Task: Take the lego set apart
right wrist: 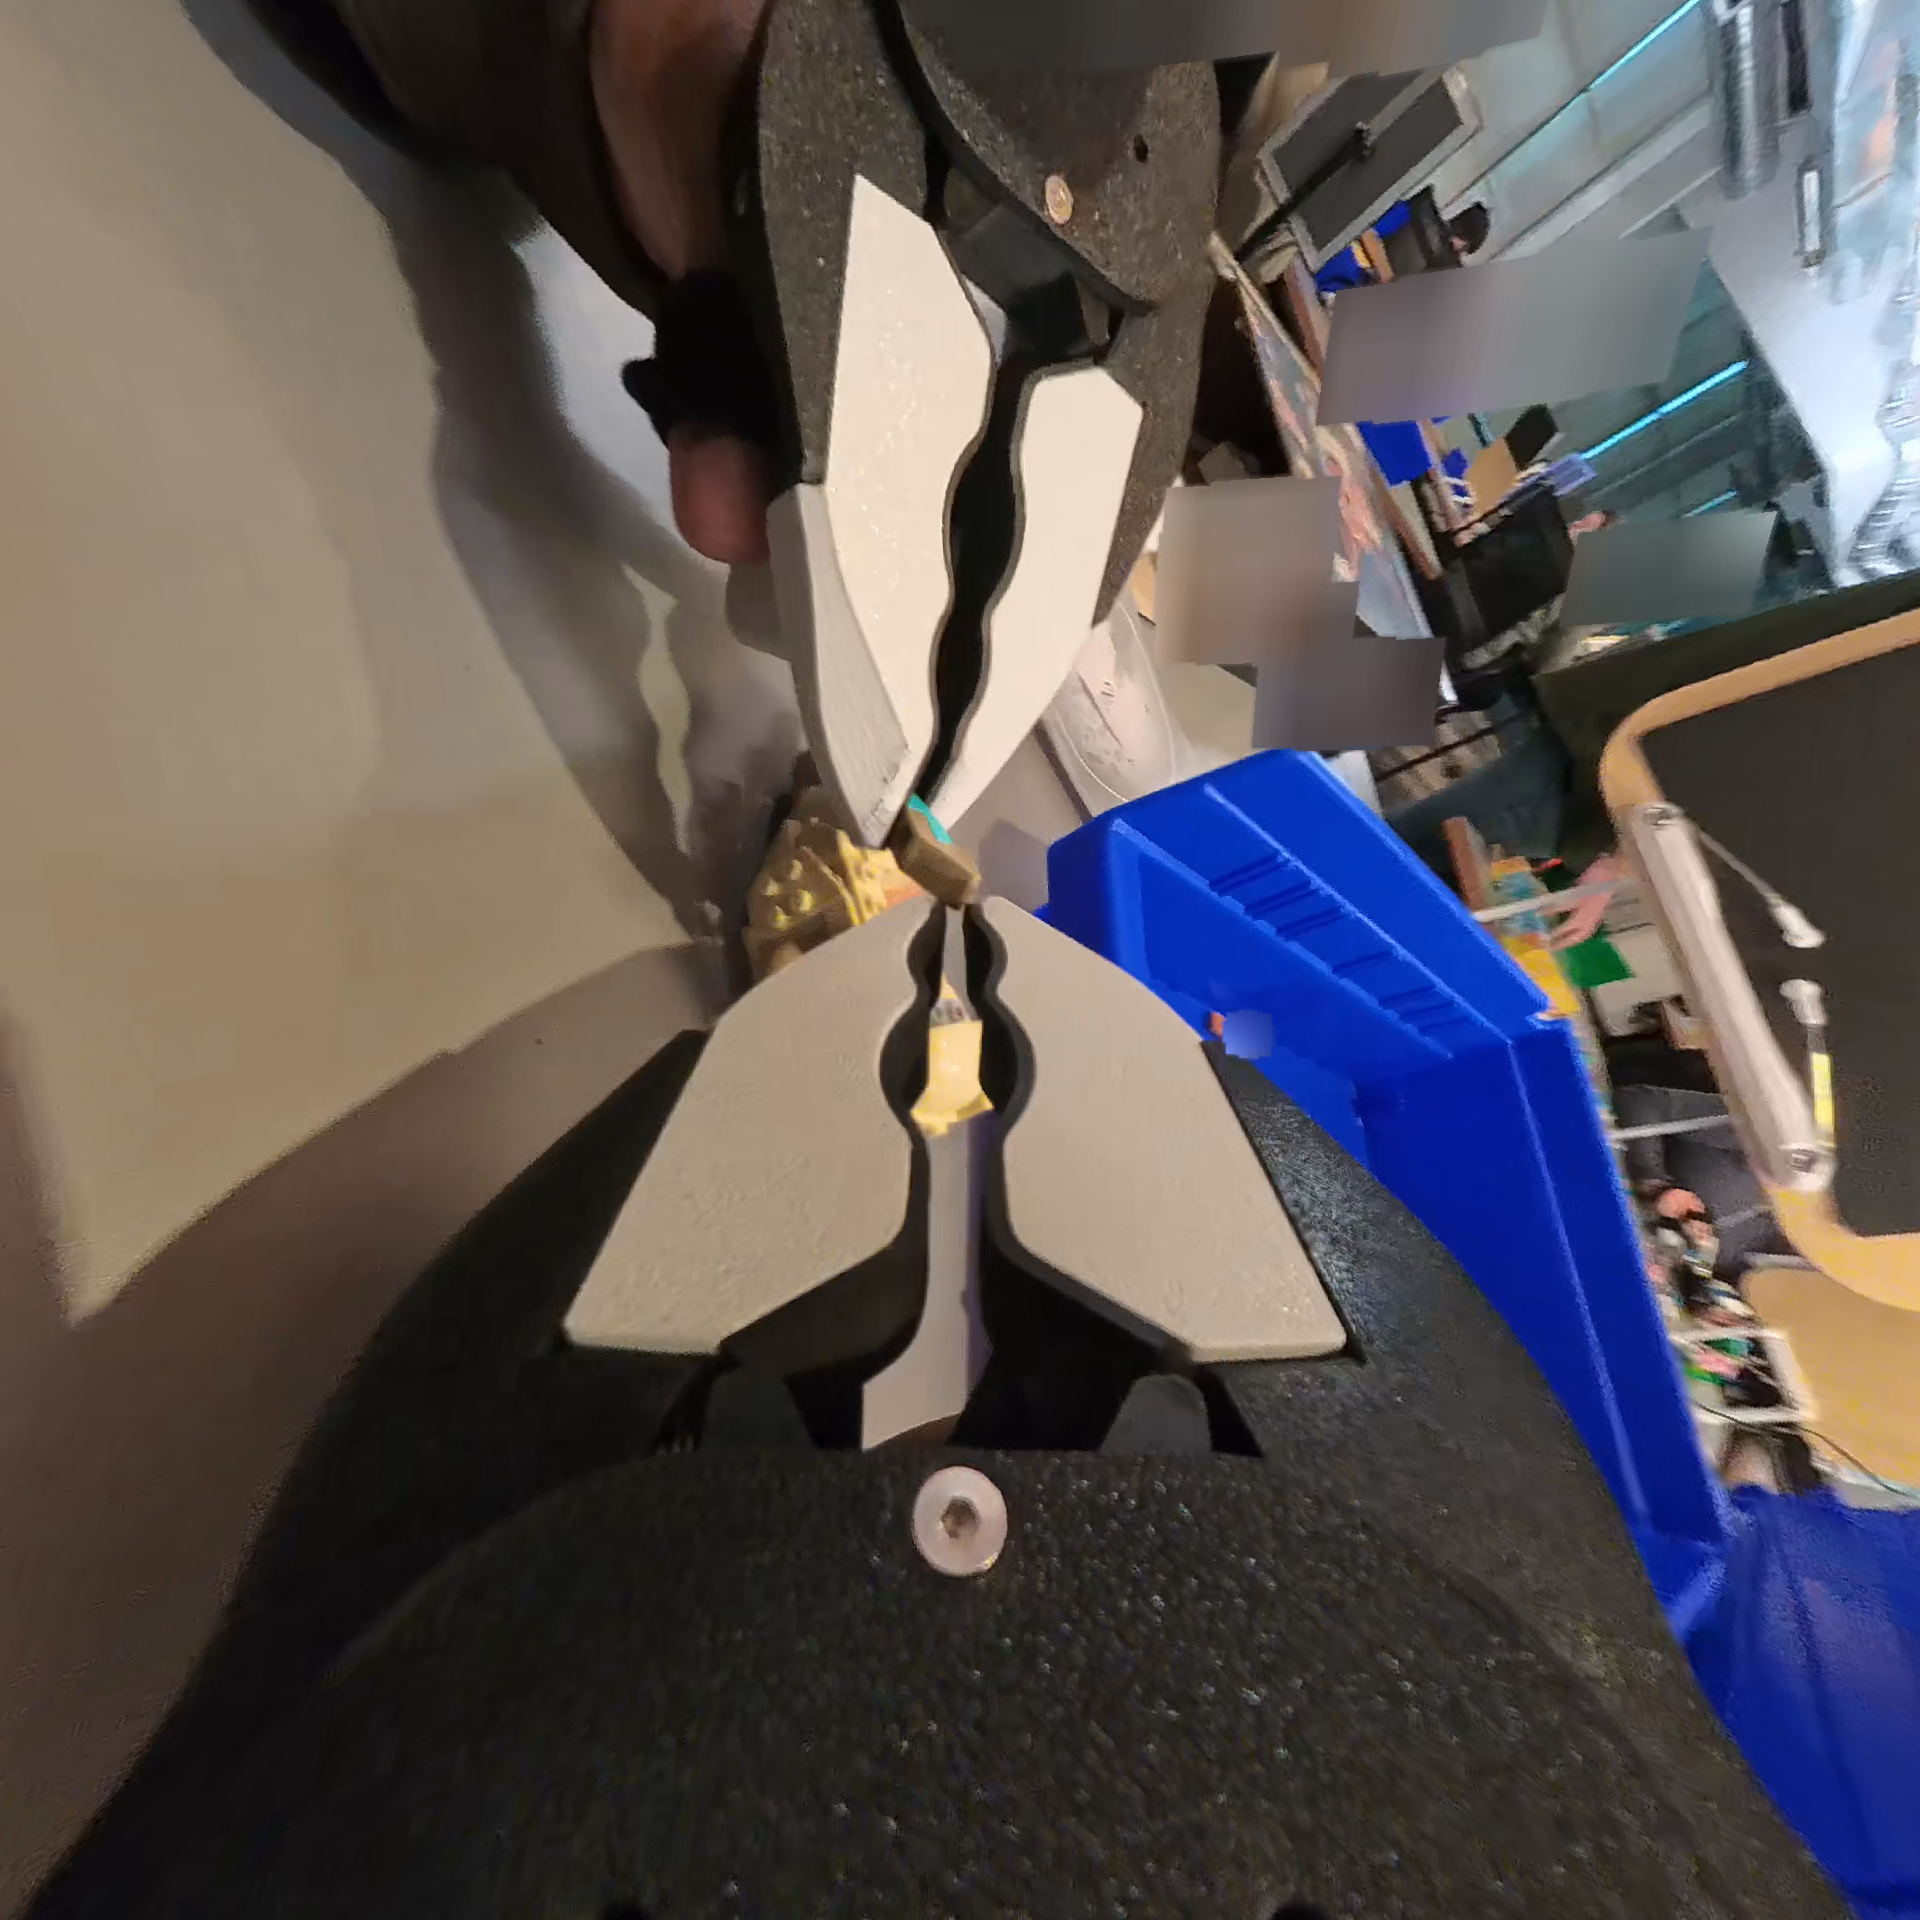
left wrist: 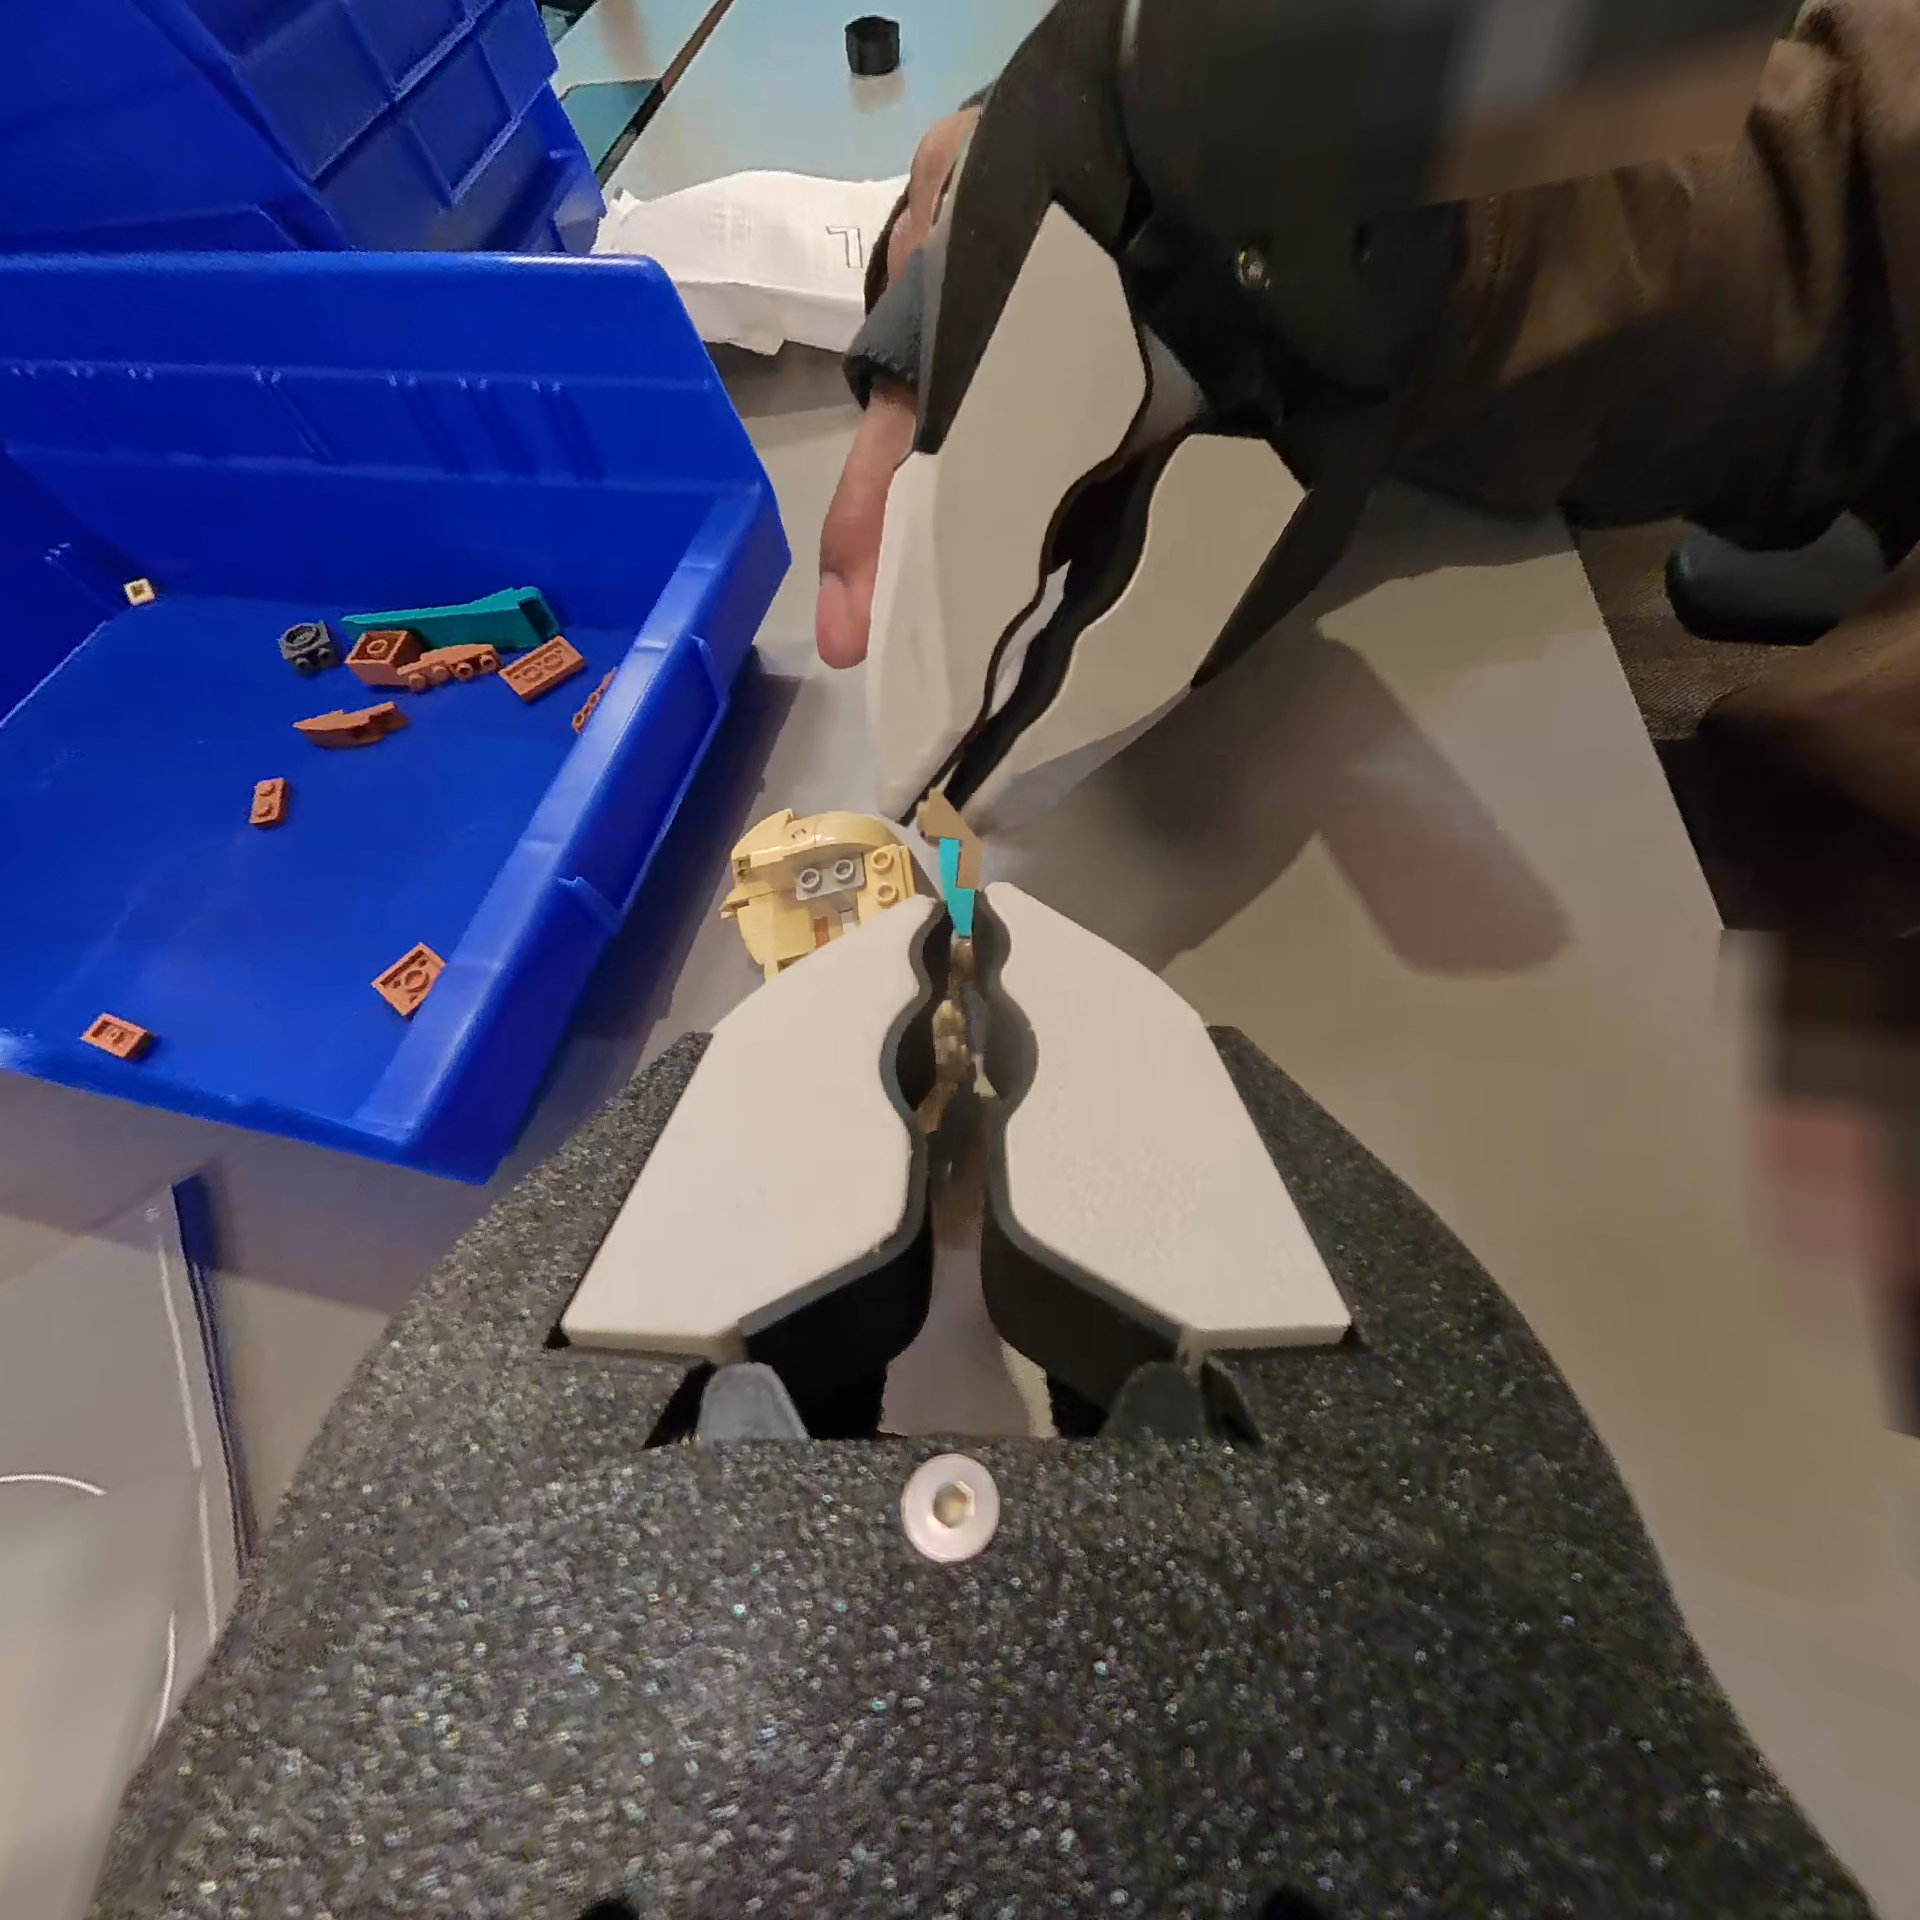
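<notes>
Your left gripper [left wrist: 961, 914] and right gripper [right wrist: 954, 909] both pinch one small tan-and-teal brick assembly [left wrist: 954, 862] tip to tip, above the grey tabletop [left wrist: 1351, 1039], beside a tan brick-built head [left wrist: 816, 883] and blue plastic bin [left wrist: 644, 727].

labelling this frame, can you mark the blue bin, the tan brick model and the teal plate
blue bin [left wrist: 665, 665]: left wrist view, right side wall.
tan brick model [left wrist: 800, 883]: left wrist view, its studded face.
teal plate [left wrist: 958, 883]: left wrist view, middle of the strip.
</notes>
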`<state>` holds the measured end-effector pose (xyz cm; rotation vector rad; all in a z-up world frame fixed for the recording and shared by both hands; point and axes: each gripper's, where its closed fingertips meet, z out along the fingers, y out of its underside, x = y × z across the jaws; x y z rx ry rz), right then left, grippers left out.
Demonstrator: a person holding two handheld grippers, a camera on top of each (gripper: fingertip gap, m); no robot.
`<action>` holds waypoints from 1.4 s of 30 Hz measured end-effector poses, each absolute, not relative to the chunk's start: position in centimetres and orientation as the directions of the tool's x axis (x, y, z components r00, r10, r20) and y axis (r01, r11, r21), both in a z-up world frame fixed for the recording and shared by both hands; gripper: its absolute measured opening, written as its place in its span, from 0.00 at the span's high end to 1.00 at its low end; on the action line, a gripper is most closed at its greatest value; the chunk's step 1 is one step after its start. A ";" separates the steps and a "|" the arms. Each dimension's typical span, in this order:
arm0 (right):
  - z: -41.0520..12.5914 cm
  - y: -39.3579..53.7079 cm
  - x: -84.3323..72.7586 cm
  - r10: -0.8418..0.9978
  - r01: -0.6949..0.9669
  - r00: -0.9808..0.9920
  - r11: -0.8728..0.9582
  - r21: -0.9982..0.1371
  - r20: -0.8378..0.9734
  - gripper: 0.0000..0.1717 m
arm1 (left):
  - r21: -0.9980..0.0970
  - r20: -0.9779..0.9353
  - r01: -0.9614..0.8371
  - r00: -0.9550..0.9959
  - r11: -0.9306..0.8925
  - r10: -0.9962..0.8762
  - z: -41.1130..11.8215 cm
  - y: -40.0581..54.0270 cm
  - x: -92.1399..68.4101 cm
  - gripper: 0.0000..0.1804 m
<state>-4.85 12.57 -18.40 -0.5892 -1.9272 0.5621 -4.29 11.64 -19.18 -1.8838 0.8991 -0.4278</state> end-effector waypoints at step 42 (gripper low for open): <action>-18.6 13.0 -5.8 0.392 0.180 -0.231 0.917 -0.357 0.891 0.96 | -0.812 -0.302 -0.555 0.665 -0.180 -0.683 -19.1 12.2 -4.9 0.98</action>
